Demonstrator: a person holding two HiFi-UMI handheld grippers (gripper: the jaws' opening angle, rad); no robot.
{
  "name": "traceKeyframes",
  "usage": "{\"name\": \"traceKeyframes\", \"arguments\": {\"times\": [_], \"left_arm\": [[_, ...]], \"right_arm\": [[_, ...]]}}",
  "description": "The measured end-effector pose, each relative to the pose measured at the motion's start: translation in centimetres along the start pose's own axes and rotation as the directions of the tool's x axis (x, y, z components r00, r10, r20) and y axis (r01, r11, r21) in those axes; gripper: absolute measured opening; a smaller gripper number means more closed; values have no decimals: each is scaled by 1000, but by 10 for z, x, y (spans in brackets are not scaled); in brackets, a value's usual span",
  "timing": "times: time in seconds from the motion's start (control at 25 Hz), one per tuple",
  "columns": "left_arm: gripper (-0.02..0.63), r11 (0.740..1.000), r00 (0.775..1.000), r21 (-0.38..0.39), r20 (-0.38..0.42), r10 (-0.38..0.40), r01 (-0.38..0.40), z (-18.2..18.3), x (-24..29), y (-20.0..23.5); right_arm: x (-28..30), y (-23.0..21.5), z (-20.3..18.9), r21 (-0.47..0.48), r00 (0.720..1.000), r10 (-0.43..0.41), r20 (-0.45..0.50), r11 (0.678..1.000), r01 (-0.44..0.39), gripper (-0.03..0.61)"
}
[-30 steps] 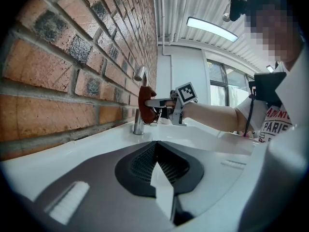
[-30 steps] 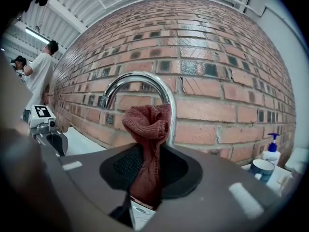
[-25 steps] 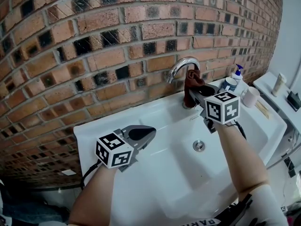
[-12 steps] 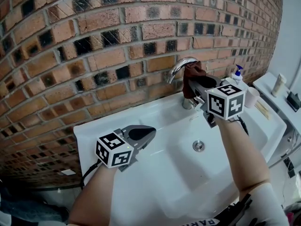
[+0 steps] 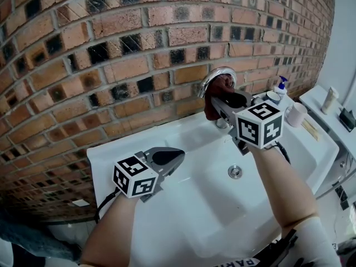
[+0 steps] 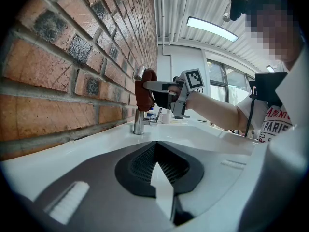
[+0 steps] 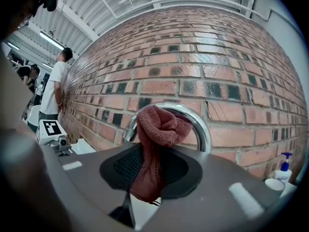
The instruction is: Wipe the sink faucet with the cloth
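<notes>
A curved chrome faucet (image 5: 214,74) rises at the back of the white sink (image 5: 211,199), against the brick wall. My right gripper (image 5: 216,101) is shut on a reddish-brown cloth (image 5: 214,100), which it presses against the spout's arch. In the right gripper view the bunched cloth (image 7: 159,129) covers the front of the faucet (image 7: 200,124), with its tail hanging between the jaws. My left gripper (image 5: 169,157) rests low over the sink's left rim, shut with nothing in it. From the left gripper view, the faucet (image 6: 139,115) and cloth (image 6: 145,91) are far ahead.
A pump soap bottle (image 5: 280,85), a small jar (image 5: 271,97) and a white cup (image 5: 296,114) stand on the sink's right ledge. The drain (image 5: 235,172) lies in the basin. A side counter (image 5: 334,113) holds small items at the right. A person (image 7: 54,88) stands far left.
My right gripper has carried the cloth up from the faucet's base side and leftward over the arch toward the spout's tip. The left gripper has stayed put.
</notes>
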State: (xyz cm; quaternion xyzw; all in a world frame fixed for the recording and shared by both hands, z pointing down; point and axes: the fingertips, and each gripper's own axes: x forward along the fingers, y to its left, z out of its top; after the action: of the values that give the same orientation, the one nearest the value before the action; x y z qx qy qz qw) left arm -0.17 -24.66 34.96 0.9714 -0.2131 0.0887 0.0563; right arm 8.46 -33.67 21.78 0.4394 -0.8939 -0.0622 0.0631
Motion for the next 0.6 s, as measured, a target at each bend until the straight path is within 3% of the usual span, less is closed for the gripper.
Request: {"name": "traceKeyframes", "arguments": {"times": [0.16, 0.4, 0.6], "left_arm": [[6, 1000, 1000, 0, 0, 1, -1, 0, 0, 0], [6, 1000, 1000, 0, -2, 0, 0, 0, 0, 0], [6, 1000, 1000, -1, 0, -1, 1, 0, 0, 0]], "right_arm": [[2, 15, 0, -10, 999, 34, 5, 999, -34, 97], [1, 20, -4, -83, 1000, 22, -2, 996, -22, 97], [-1, 19, -5, -76, 1000, 20, -10, 997, -20, 98]]}}
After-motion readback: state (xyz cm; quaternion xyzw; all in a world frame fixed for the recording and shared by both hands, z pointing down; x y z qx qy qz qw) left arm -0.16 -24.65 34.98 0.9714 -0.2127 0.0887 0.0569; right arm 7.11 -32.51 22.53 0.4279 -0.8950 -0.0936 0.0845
